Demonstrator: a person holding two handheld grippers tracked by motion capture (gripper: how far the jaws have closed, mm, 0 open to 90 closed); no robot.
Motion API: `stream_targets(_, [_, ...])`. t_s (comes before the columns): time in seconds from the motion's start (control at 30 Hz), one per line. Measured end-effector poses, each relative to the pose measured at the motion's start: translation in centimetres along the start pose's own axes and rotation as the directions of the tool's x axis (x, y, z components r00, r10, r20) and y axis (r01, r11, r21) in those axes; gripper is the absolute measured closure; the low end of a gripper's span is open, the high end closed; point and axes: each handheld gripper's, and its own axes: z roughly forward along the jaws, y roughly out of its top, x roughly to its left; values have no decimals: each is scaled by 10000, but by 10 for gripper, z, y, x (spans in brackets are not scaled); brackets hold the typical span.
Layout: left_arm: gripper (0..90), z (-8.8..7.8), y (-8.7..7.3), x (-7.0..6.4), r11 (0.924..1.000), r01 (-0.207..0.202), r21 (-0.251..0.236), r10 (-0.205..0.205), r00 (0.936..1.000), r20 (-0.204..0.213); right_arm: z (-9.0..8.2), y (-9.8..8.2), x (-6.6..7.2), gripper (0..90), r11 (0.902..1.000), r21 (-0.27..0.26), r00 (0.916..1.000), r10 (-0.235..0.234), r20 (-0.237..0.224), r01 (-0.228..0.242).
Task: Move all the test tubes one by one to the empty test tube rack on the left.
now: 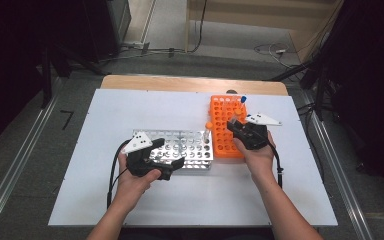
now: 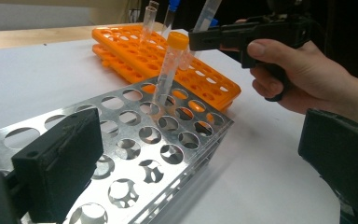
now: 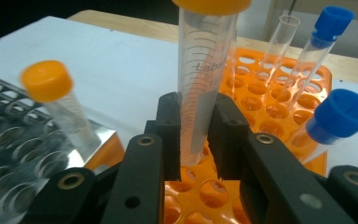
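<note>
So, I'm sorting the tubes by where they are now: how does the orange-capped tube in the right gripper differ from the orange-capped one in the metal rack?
The held tube stands upright, clamped in the right gripper over the orange rack. The racked tube leans in the metal rack, ungripped. Both are clear with orange caps.

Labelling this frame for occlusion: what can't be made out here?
- Cap top of the clear plastic tube with an orange cap held in the right claw: cut off by the right gripper view's top edge.
- Left claw tips: beyond the left gripper view's bottom edge, so the grip on the perforated silver metal rack is unclear.
- Orange plastic rack in the high view: tube count too small, partly behind the right claw.
</note>
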Motion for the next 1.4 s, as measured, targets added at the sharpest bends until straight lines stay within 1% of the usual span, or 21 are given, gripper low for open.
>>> stream_targets(0.07, [0, 1, 0, -1, 10000, 0, 15, 0, 10000, 38, -4, 0, 0, 732, 9999, -70, 10000, -75, -66, 74])
stream_targets(0.2, [0, 3, 0, -3, 9999, -84, 68, 83, 9999, 95, -18, -3, 2, 732, 9999, -98, 9989, -128, -449, 124])
stream_targets(0.27, [2, 4, 0, -5, 9999, -105, 79, 104, 9998, 140, -31, -6, 4, 732, 9995, -98, 9962, -299, -815, 292])
stream_targets(0.33, [3, 4, 0, -6, 9999, -123, 83, 122, 9998, 163, -33, -7, 5, 732, 9994, -98, 9953, -342, -909, 335])
stream_targets(0.5, [8, 6, 0, -9, 9997, -189, 122, 186, 9995, 238, -53, -16, 13, 732, 9971, -217, 9842, -758, -1602, 733])
stream_targets(0.53, [8, 6, 0, -9, 9998, -181, 126, 178, 9995, 251, -53, -16, 13, 732, 9971, -217, 9842, -758, -1602, 733])
stream_targets(0.67, [9, 7, 0, -11, 9995, -287, 152, 282, 9992, 292, -64, -23, 17, 732, 9969, -223, 9748, -790, -2085, 760])
stream_targets(0.73, [10, 7, 1, -12, 9995, -296, 117, 292, 9990, 353, -67, -25, 20, 732, 9953, -108, 9674, -958, -2346, 960])
stream_targets(0.77, [19, 6, 1, -12, 9994, -324, 149, 318, 9988, 381, -71, -26, 22, 732, 9952, -106, 9591, -964, -2660, 971])
stream_targets(0.8, [23, 6, 2, -13, 9993, -367, 112, 362, 9985, 401, -72, -26, 23, 731, 9956, -113, 9549, -922, -2821, 928])
stream_targets(0.87, [29, 6, 3, -15, 9990, -427, 88, 422, 9980, 475, -75, -27, 27, 732, 9946, -120, 9483, -1021, -3006, 1032])
stream_targets(0.9, [29, 5, 3, -16, 9991, -422, 42, 420, 9978, 504, -75, -27, 27, 732, 9946, -120, 9483, -1021, -3006, 1032])
stream_targets(0.97, [35, 5, 4, -18, 9990, -454, -2, 454, 9973, 580, -77, -28, 33, 731, 9933, -155, 9384, -1136, -3263, 1149])
stream_targets(1.0, [44, 5, 5, -20, 9990, -451, -54, 454, 9970, 630, -79, -29, 38, 731, 9909, -122, 9276, -1298, -3504, 1341])
stream_targets(1.1, [73, 5, 7, -25, 9983, -577, -117, 583, 9961, 659, -79, -30, 43, 732, 9889, -101, 9188, -1417, -3683, 1484])
stream_targets(1.13, [135, 5, 7, -27, 9980, -614, -133, 621, 9960, 644, -79, -30, 46, 731, 9886, -59, 9110, -1410, -3875, 1505])
stream_targets(1.2, [161, 6, 8, -31, 9977, -661, -120, 667, 9960, 595, -79, -30, 48, 731, 9883, -60, 9074, -1425, -3953, 1526])
stream_targets(1.23, [208, 8, 8, -35, 9976, -693, -71, 697, 9948, 737, -78, -30, 52, 731, 9866, -26, 8995, -1497, -4105, 1630])
stream_targets(1.3, [233, 8, 9, -37, 9970, -767, -68, 770, 9939, 790, -78, -30, 54, 731, 9868, 1, 8968, -1472, -4172, 1621])
stream_targets(1.33, [286, 9, 9, -40, 9966, -817, -70, 820, 9927, 881, -77, -30, 59, 731, 9843, 57, 8889, -1570, -4304, 1766])
stream_targets(1.4, [334, 9, 9, -43, 9961, -876, -110, 883, 9898, 1115, -75, -31, 65, 732, 9816, 98, 8804, -1667, -4440, 1908])
